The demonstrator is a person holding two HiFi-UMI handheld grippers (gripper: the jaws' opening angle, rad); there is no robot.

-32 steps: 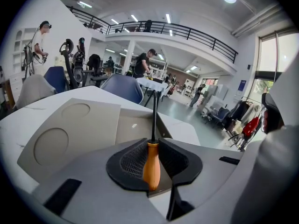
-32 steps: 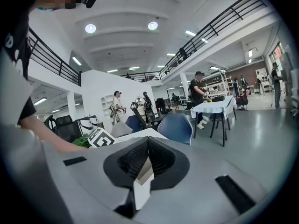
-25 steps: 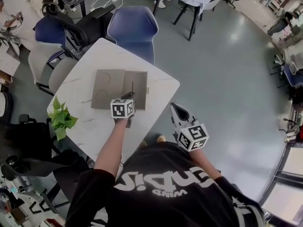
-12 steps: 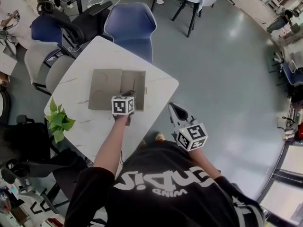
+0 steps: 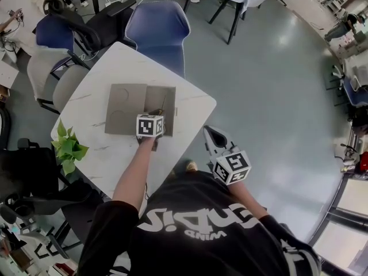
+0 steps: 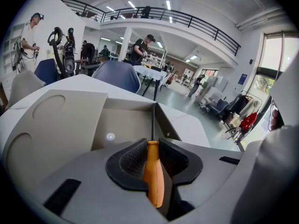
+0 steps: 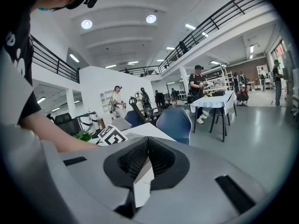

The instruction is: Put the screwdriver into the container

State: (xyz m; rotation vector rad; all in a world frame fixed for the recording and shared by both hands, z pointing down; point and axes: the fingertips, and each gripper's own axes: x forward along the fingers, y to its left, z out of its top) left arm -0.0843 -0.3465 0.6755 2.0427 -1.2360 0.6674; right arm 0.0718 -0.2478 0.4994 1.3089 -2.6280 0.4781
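Your left gripper [image 6: 152, 143] pinches the orange screwdriver [image 6: 153, 174] in its jaws, shaft over the container [image 6: 70, 120] mid-frame; right gripper [image 7: 147, 143], jaws pressed together.

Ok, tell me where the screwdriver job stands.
Done: the screwdriver is picked up and clamped in the left claw. In hand: its shaft points over the open compartment of the container. Left: lower it in and release. The right claw is shut and empty.
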